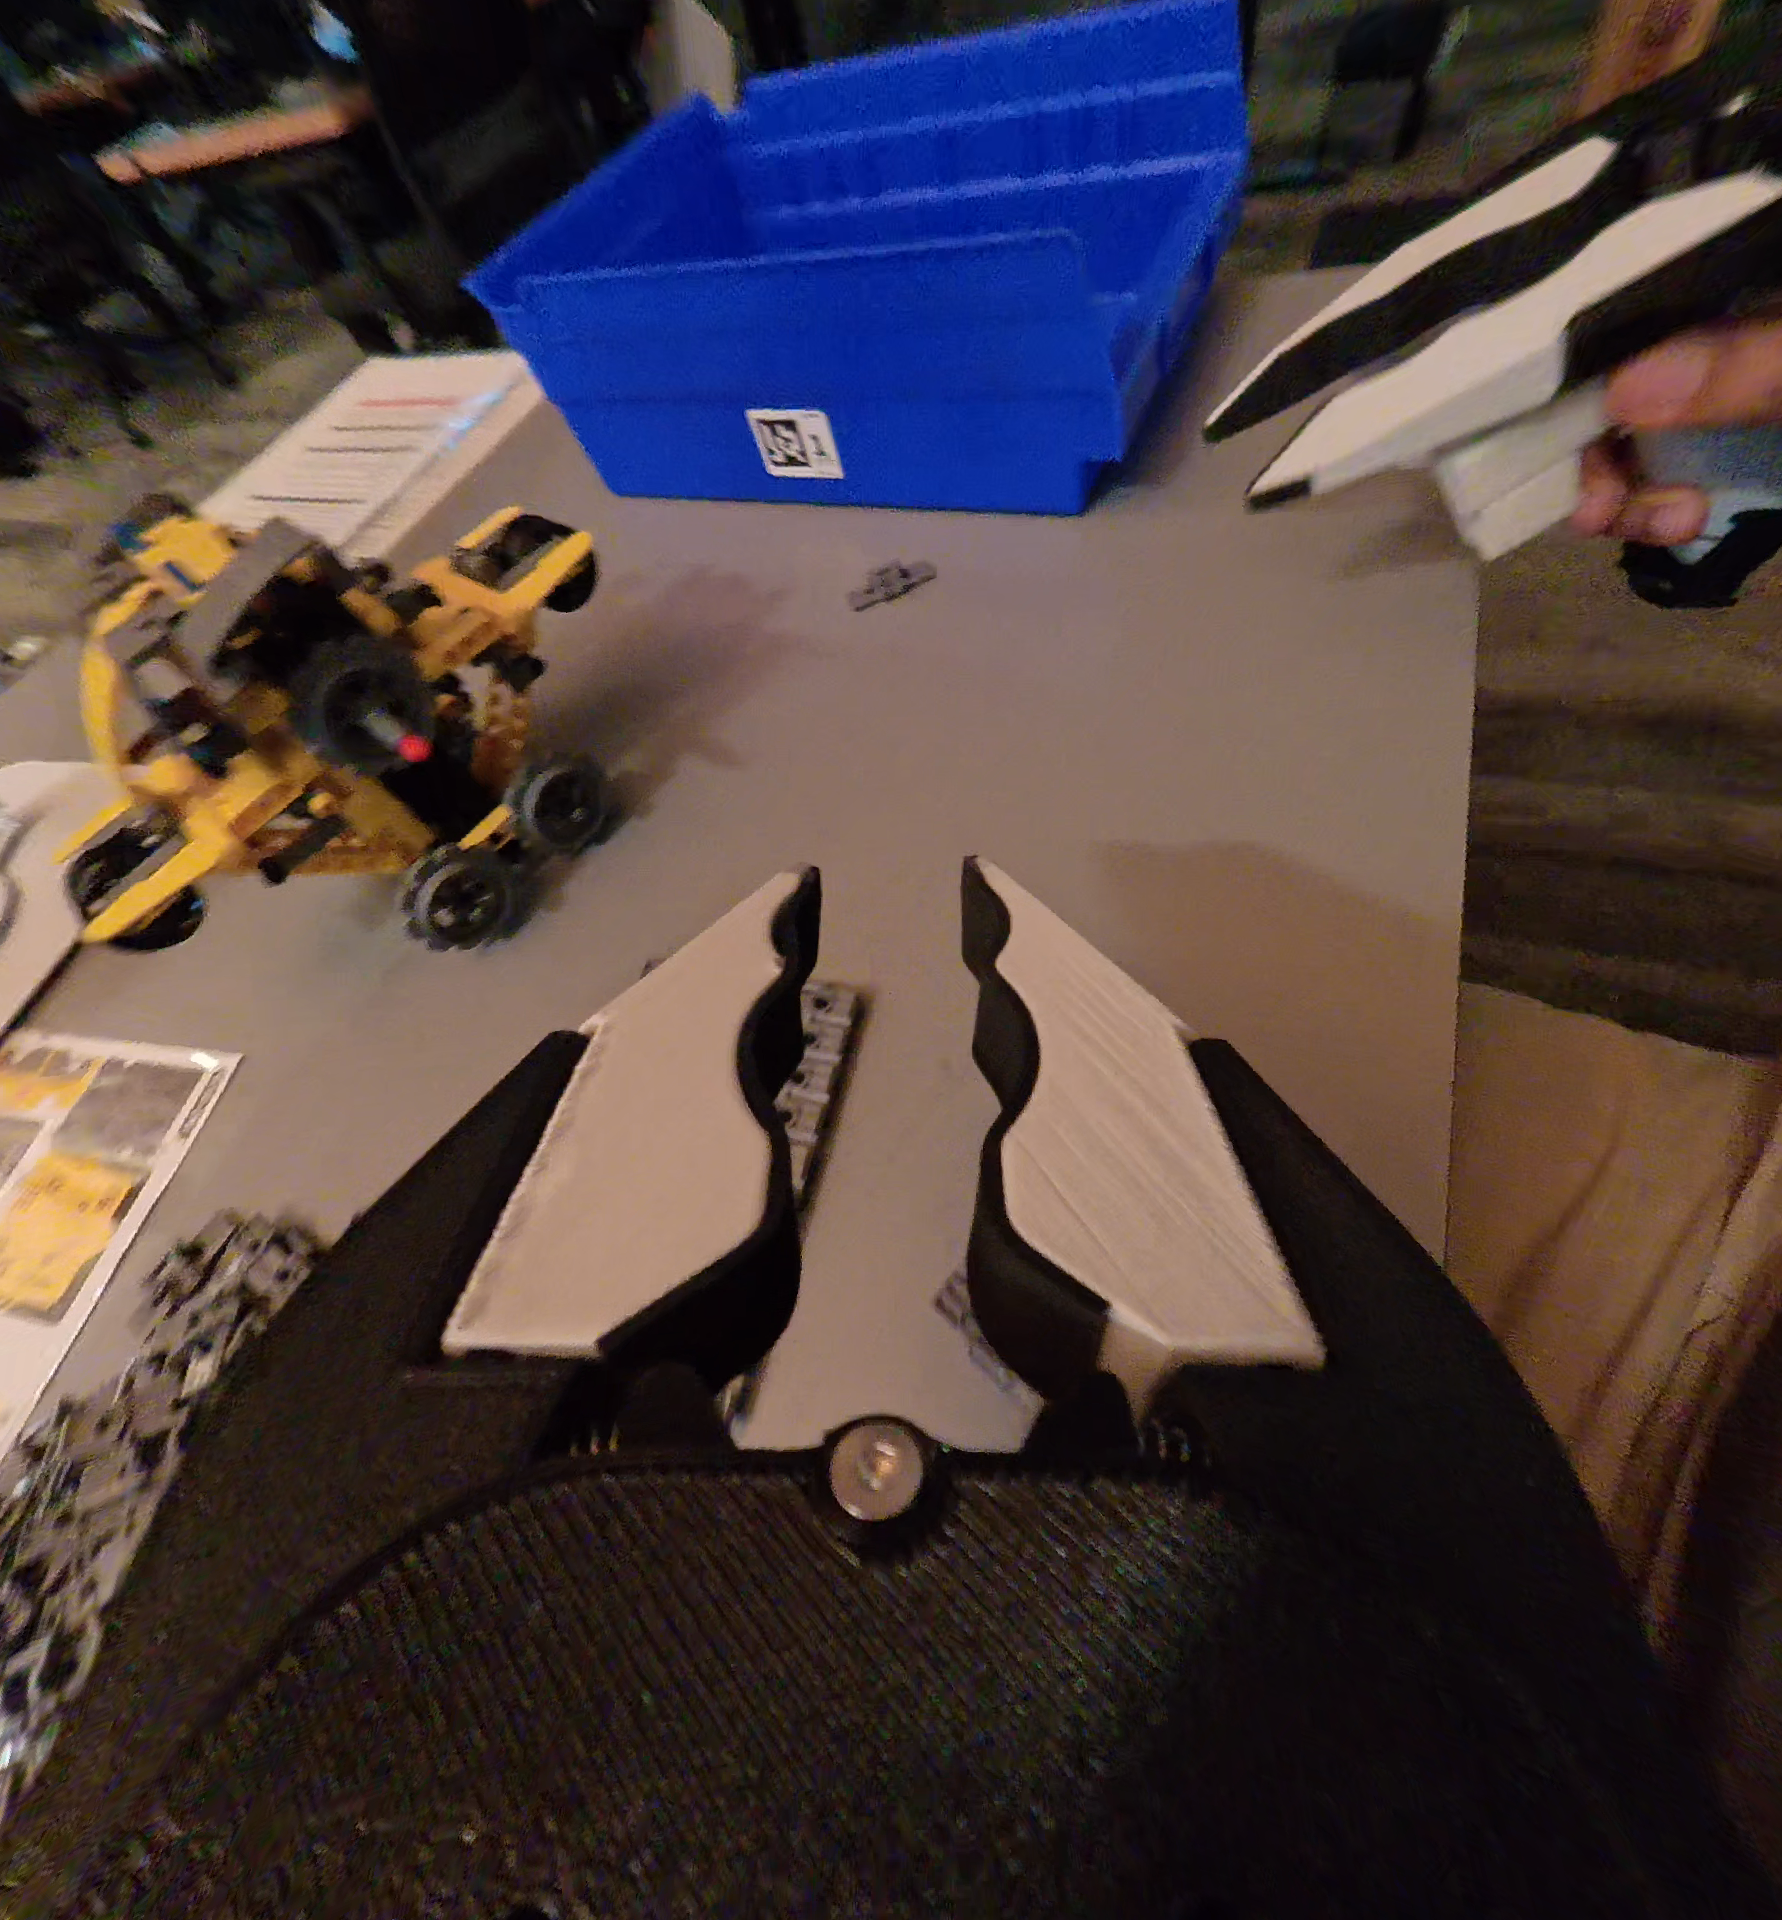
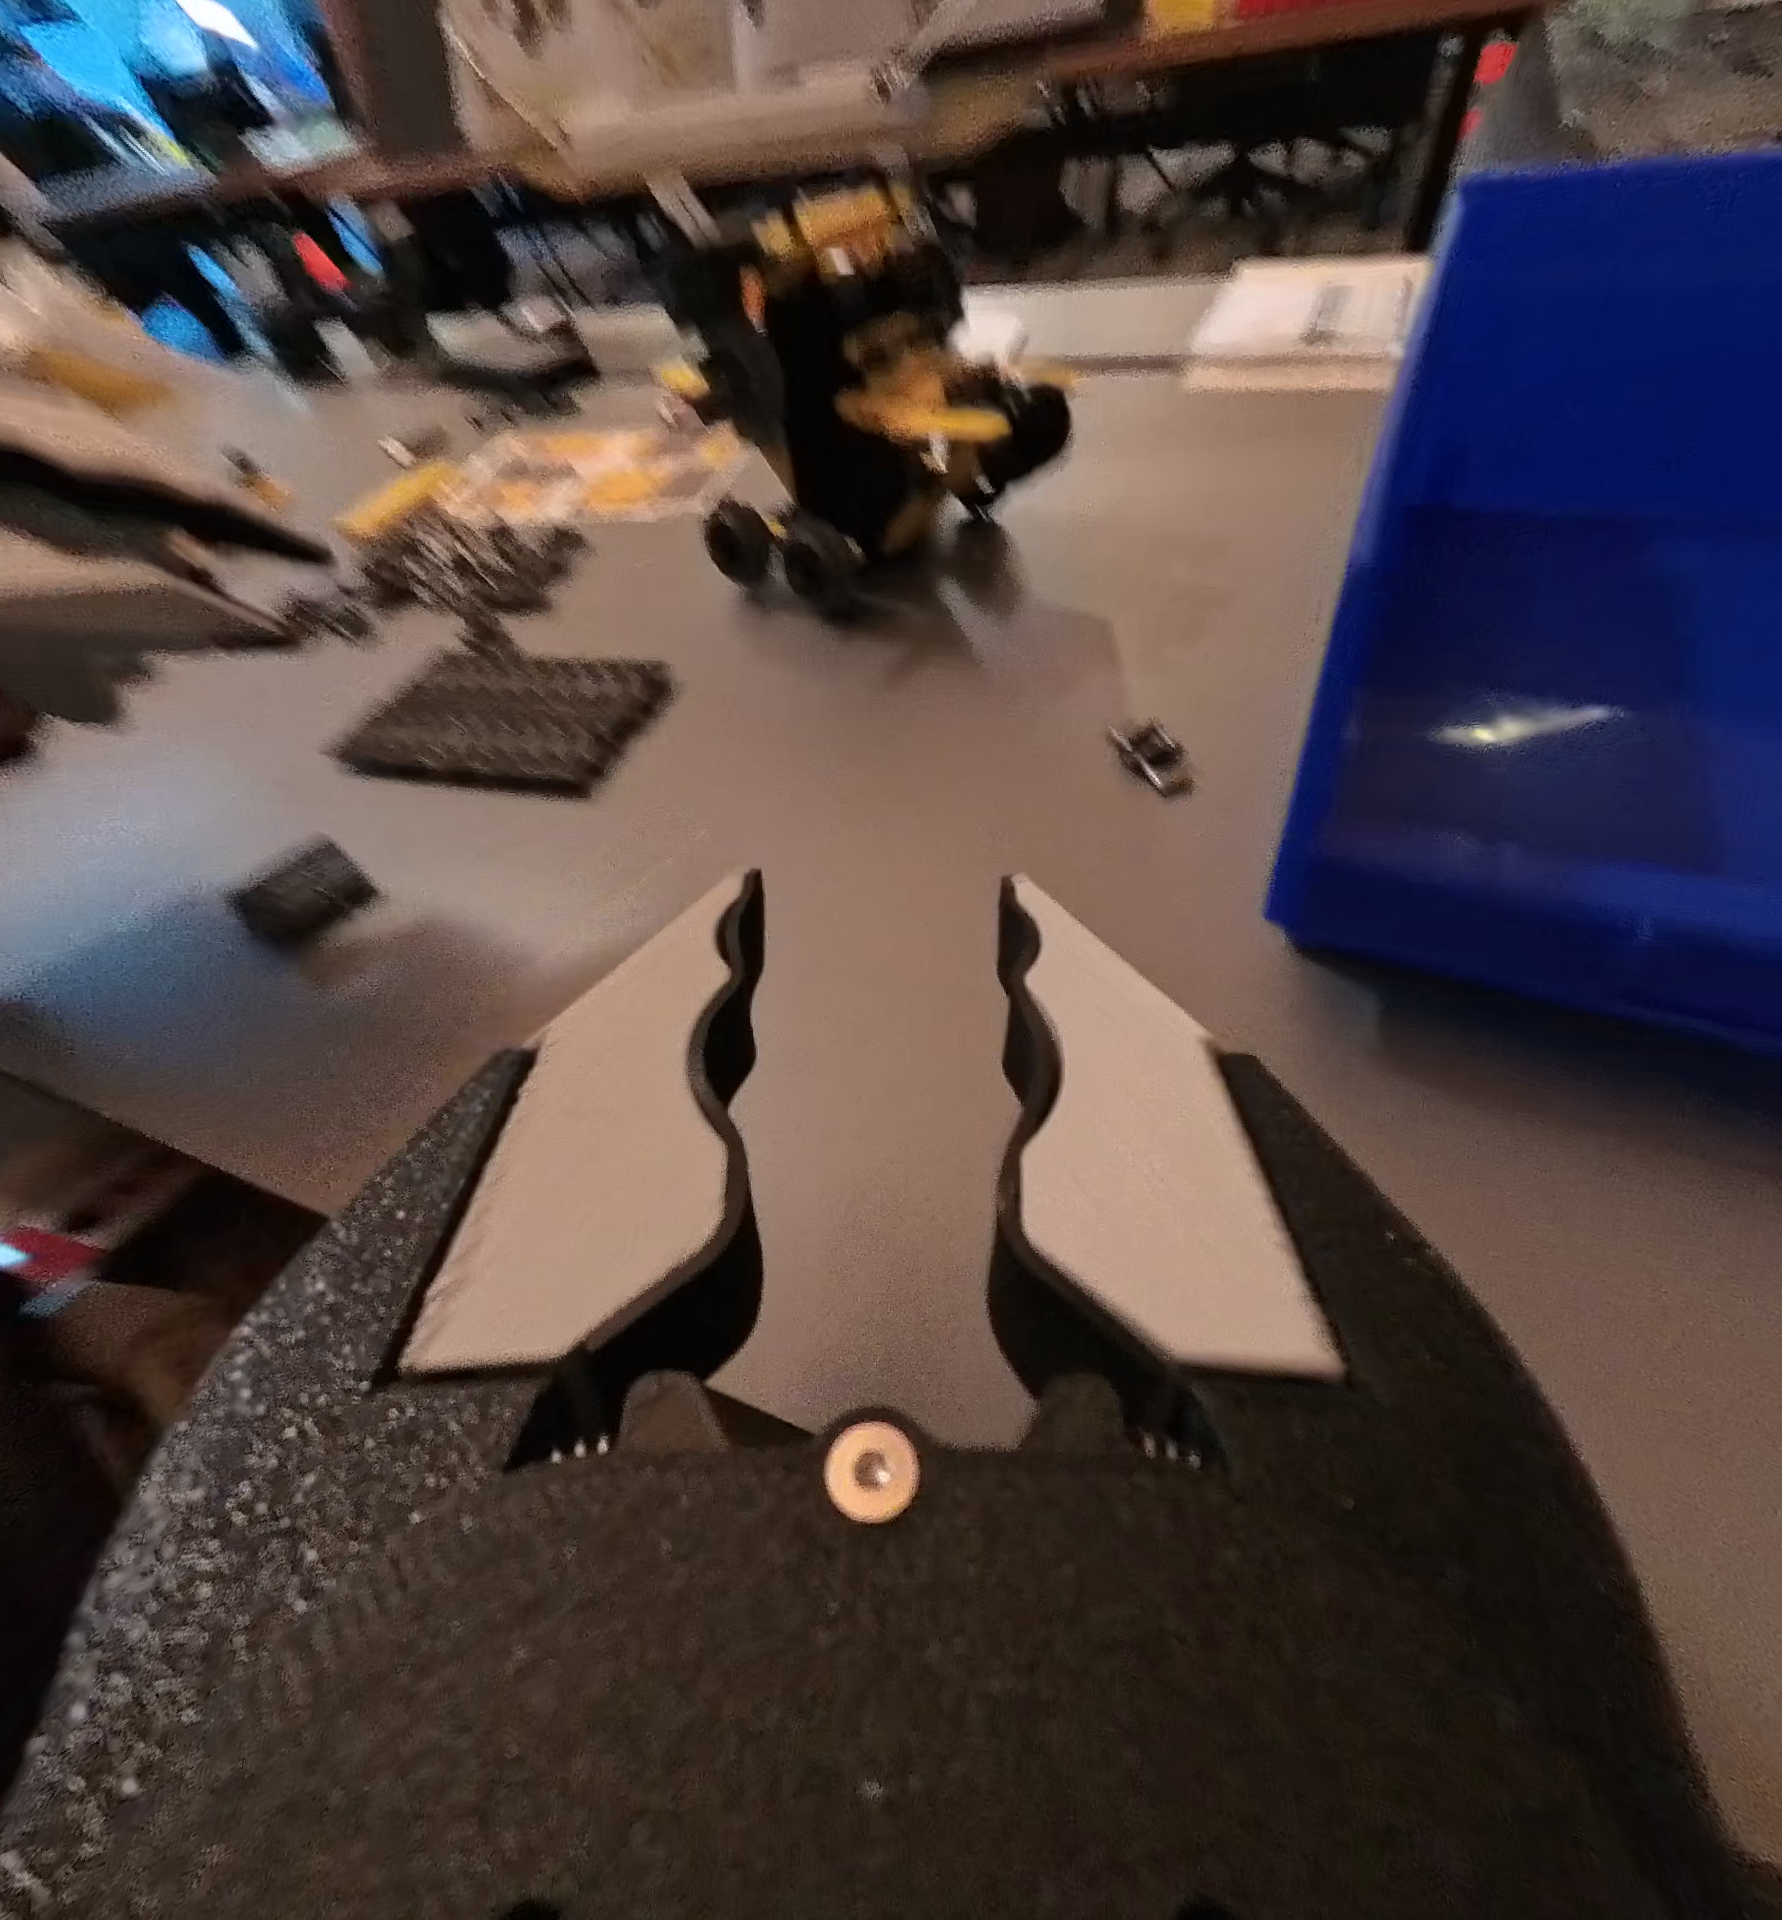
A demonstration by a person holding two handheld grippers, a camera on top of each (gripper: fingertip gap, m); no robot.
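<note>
Left gripper (image 1: 890,883): jaws parted, nothing between them, low over the grey table (image 1: 1126,707). A grey studded plate (image 1: 822,1081) lies flat under its left finger, partly hidden.

Right gripper (image 2: 879,894): jaws wide, empty, above bare table; in the left wrist view it sits at upper right of frame, held by a hand (image 1: 1687,436).

Fingers are white plastic with wavy black rubber-like pads.

Yellow-and-black brick vehicle (image 1: 326,717), knobby black wheels, tilted, left of centre. Glossy blue plastic bin (image 1: 866,312) at top centre, white sticker on its front wall. Small grey part (image 1: 892,584) just in front of the bin. Loose grey bricks (image 1: 87,1455) and printed sheet (image 1: 56,1174) at lower left. Right view is motion-blurred.
</note>
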